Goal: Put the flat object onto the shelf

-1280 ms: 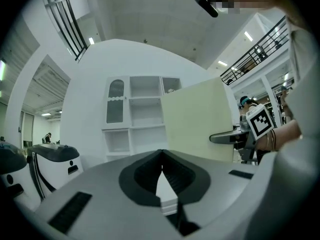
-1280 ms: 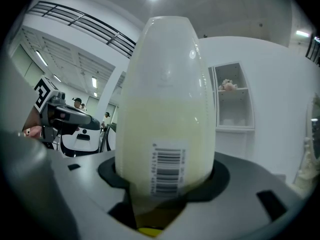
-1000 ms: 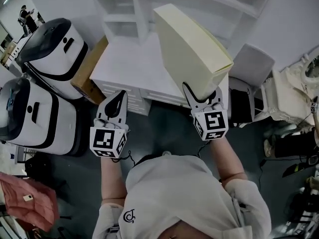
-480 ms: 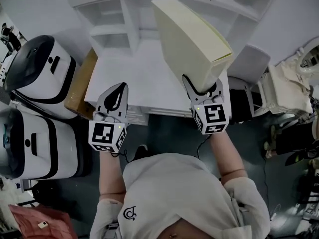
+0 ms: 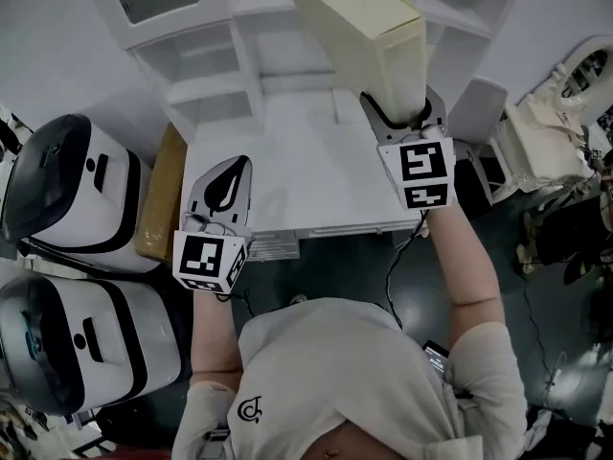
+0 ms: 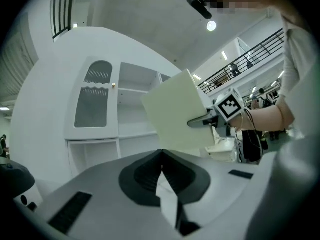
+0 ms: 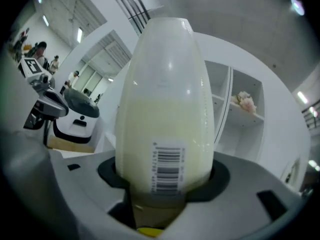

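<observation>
The fingers (image 7: 220,178) of the right gripper (image 5: 402,108) are held about half apart and pressed on the two broad faces of the flat object (image 7: 165,109). This pale yellow slab is clamped at its lower end, and a barcode label (image 7: 167,166) is shown just above the grip. From there the slab is raised steeply and leaned forward over the back right part of the table (image 5: 287,175), in front of the white shelf (image 5: 206,84) that is set along the table's back edge. Its far end is cut off by the top of the head view, and no contact with the shelf can be made out. A pinkish flower-like thing (image 7: 245,101) is seen in one open compartment at the right. The right forearm (image 5: 460,257) is stretched forward across the table's front edge near its right corner

The fingers (image 6: 145,176) of the left gripper (image 5: 234,169) are brought together at the tips with nothing between them. This gripper is held above the table's front left corner and pointed toward the shelf, with the left forearm (image 5: 213,338) kept close to the body

Against the table's left edge a brown cardboard-coloured slab (image 5: 161,195) is seen, and beyond it two white machines with dark bands (image 5: 72,195) are stood on the floor
</observation>
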